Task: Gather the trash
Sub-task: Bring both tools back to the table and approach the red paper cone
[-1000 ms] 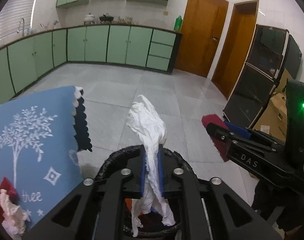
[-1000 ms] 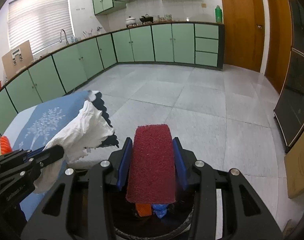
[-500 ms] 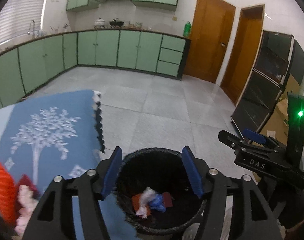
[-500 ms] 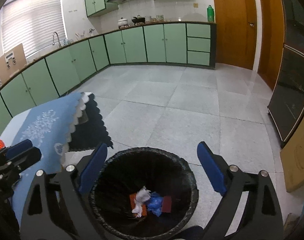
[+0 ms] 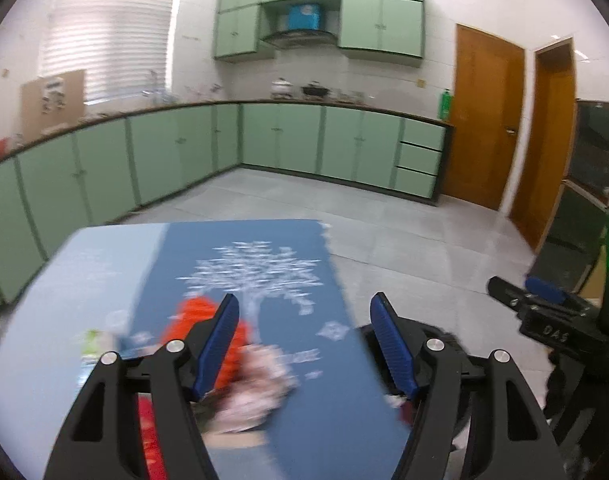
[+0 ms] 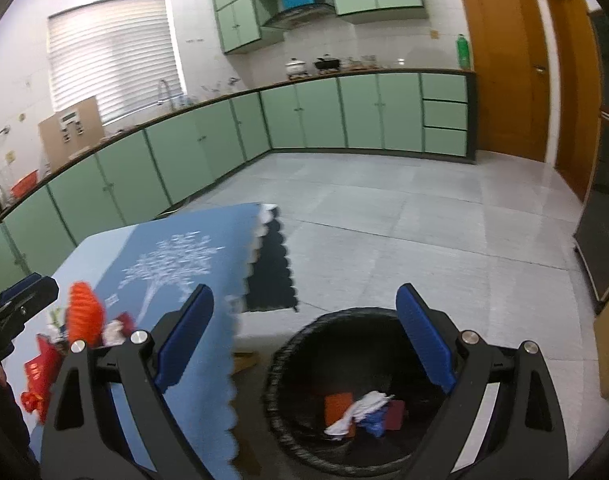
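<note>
Swinging away from the bin, the left gripper (image 5: 304, 344) is now pointing over the table (image 5: 84, 264) with its blue cloth (image 5: 296, 280), where half a second ago it was looking straight down into the bin; its jaws are standing wide apart and holding nothing, the white tissue it was pinching a second ago having gone. In the left wrist view, blurred by motion, an orange crumpled piece (image 5: 208, 320) and a pale wad (image 5: 256, 384) are lying on the cloth just ahead of the fingertips, with a red scrap (image 5: 148, 432) nearer the table edge, so the remaining trash is sitting right in its path. In the right wrist view the right gripper (image 6: 304, 340) is hanging over the black bin (image 6: 296, 360), spread open and empty, the dark red pad it was clamping a second ago now lying in the bin among the dropped trash (image 6: 364, 414), beside the white tissue, something blue and an orange piece. Both drops are judged done, and the left side is probably heading for another pick from the table.
</note>
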The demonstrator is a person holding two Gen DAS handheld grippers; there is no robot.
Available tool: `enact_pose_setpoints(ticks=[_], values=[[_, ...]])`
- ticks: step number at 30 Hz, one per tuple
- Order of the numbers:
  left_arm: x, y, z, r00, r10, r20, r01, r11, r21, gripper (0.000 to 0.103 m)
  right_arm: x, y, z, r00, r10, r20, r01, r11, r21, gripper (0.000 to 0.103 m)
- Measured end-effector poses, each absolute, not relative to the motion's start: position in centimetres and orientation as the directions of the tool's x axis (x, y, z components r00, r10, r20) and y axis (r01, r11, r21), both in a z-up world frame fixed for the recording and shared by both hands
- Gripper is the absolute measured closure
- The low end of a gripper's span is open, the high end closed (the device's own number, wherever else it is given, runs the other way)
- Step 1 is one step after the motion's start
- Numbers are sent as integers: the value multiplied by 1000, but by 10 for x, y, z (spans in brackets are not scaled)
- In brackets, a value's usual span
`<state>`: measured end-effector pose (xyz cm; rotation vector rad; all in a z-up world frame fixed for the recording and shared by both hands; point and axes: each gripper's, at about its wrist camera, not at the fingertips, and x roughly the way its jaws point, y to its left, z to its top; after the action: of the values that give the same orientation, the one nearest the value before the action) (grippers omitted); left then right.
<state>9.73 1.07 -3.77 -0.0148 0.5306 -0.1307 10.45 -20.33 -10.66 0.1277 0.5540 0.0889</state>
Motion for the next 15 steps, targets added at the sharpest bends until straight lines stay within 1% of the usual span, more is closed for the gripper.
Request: enact_pose_setpoints(ticks=[6, 15], values=[[68, 67, -46, 857, -17, -515, 1, 1000, -31, 35, 93, -151, -104, 844, 179, -506, -139, 983, 117, 13], [46, 120, -69, 830, 53, -555, -87, 996, -35, 32, 79, -98, -110, 817, 253, -518, -226, 967, 117, 13]])
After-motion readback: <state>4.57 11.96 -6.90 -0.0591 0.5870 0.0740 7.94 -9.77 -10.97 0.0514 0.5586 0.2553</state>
